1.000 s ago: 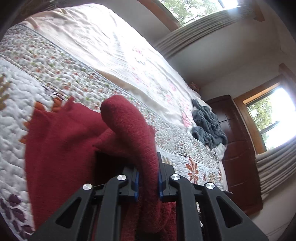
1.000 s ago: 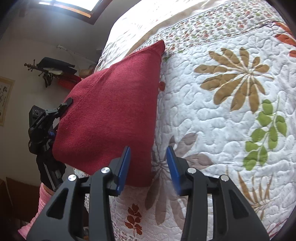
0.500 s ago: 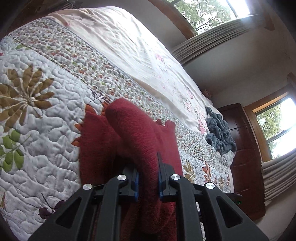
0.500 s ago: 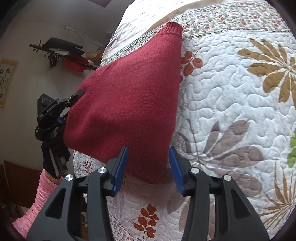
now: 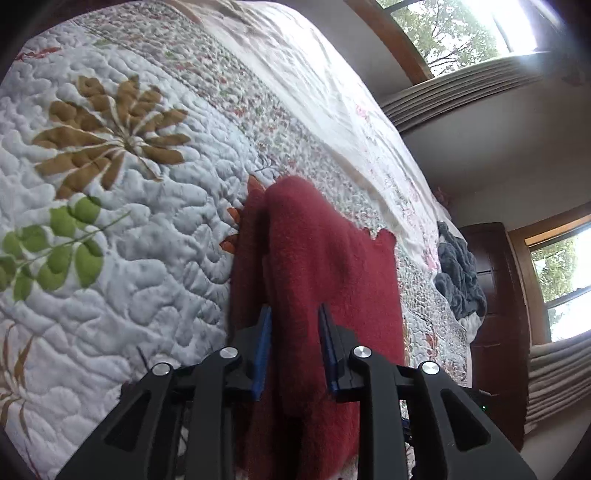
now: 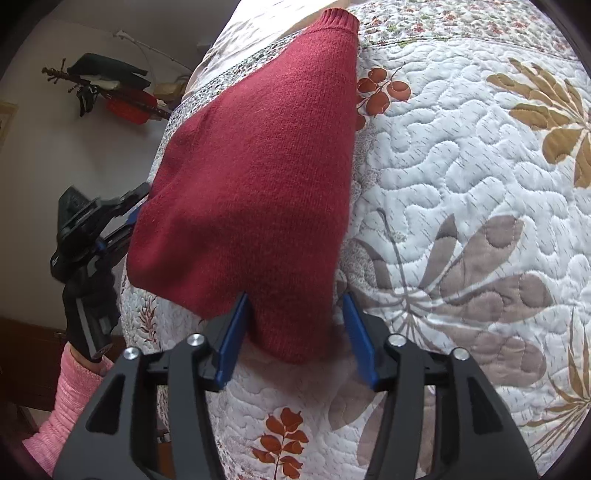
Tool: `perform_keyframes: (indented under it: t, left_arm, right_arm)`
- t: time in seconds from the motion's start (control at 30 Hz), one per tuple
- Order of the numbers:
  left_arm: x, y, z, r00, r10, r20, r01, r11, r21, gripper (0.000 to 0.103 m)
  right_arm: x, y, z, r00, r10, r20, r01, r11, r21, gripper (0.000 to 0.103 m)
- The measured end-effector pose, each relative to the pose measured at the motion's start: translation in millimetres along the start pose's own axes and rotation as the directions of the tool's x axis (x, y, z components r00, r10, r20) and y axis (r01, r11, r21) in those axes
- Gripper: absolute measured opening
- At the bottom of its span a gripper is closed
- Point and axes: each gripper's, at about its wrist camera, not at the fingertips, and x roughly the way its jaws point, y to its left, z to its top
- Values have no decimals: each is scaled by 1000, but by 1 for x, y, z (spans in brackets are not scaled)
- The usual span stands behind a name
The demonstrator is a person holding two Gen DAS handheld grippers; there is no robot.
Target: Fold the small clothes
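Observation:
A red knit sweater [image 6: 258, 166] lies folded on the flowered quilt [image 6: 461, 166]. Its ribbed end [image 6: 338, 18] points to the far side of the bed. In the right wrist view its near corner sits between the jaws of my right gripper [image 6: 293, 299], which stands open. My left gripper [image 6: 138, 201] is at the sweater's left edge, by the side of the bed. In the left wrist view the left gripper [image 5: 294, 308] is shut on a thick raised fold of the sweater [image 5: 325, 266], which drapes onward over the quilt [image 5: 110, 258].
A grey heap of clothing [image 5: 458, 273] lies further along the bed, near a dark wooden dresser [image 5: 495, 314]. A hand in a black glove with a pink sleeve [image 6: 70, 391] holds the left gripper. Items hang on the wall [image 6: 110, 85].
The left gripper has carried its fold across the sweater toward the right gripper, and its jaws stand slightly wider. The right gripper has moved in until the sweater's corner sits between its open jaws.

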Motion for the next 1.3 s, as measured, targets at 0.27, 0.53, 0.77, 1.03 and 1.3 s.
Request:
perform_keyframes:
  t: [0.27, 0.53, 0.77, 1.03, 1.3]
  left_arm:
    - [-30, -33, -61, 998, 15, -64, -6, 991, 136, 48]
    - [0, -6, -65, 991, 61, -123, -56, 997, 43, 8]
    - [1, 5, -65, 988, 66, -140, -60, 997, 50, 8]
    - [14, 15, -70, 985, 85, -153, -76, 995, 63, 10]
    - [-10, -14, -63, 989, 44, -140, -32, 996, 87, 49]
  right_arm:
    - [-2, -19, -7, 996, 87, -5, -86, 993, 79, 60]
    - [11, -16, -5, 992, 115, -59, -109, 990, 89, 23]
    - [-10, -12, -14, 996, 77, -42, -76, 997, 19, 19]
    - [13, -26, -18, 996, 55, -73, -51, 997, 58, 20]
    - [-10, -9, -5, 999, 9, -40, -10, 1000, -5, 41]
